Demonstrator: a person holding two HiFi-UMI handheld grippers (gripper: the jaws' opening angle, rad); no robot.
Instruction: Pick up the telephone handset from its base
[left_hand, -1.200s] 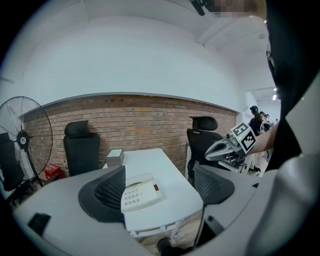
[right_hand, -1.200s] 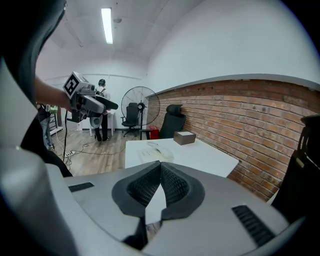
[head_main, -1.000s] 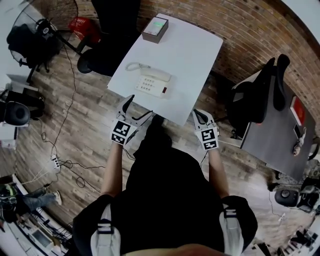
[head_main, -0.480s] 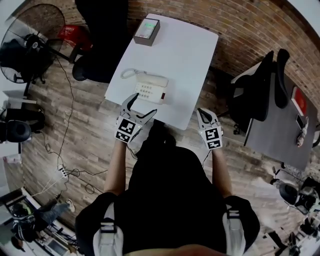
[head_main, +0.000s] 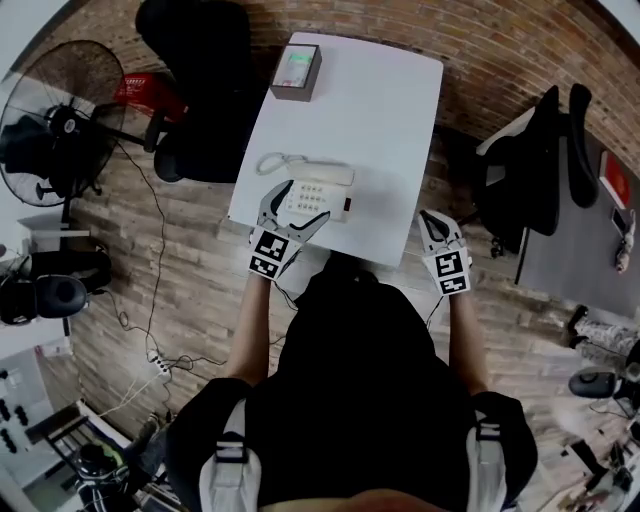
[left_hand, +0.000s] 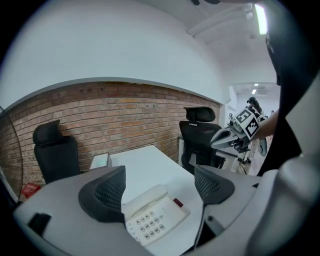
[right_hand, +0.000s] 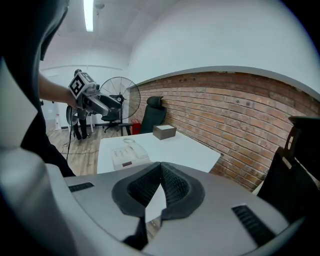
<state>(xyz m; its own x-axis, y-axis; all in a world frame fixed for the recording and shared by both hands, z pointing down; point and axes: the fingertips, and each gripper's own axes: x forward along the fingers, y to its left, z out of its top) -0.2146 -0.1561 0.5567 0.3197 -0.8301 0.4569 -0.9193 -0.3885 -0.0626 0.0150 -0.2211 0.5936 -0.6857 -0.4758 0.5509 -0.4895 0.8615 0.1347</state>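
- My left gripper (head_main: 292, 208): jaws spread wide, ready to straddle handset (left_hand: 146, 199).
- Handset cradled on base (left_hand: 156, 223), just ahead, below jaw tips, untouched.
- My right gripper (head_main: 437, 228): jaws pressed together, empty, beside table (head_main: 385, 95) edge. Judged parked clear.

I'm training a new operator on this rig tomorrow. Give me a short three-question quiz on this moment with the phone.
1. True or false: the handset lies on its base.
2. Multiple choice: the jaws of the left gripper are A) apart, holding nothing, B) shut on the handset, C) shut and empty.
3. Fill in the blank: the right gripper, held beside the table and not over it, has its jaws ___.

Key: 1 true. 2 A. 3 shut.
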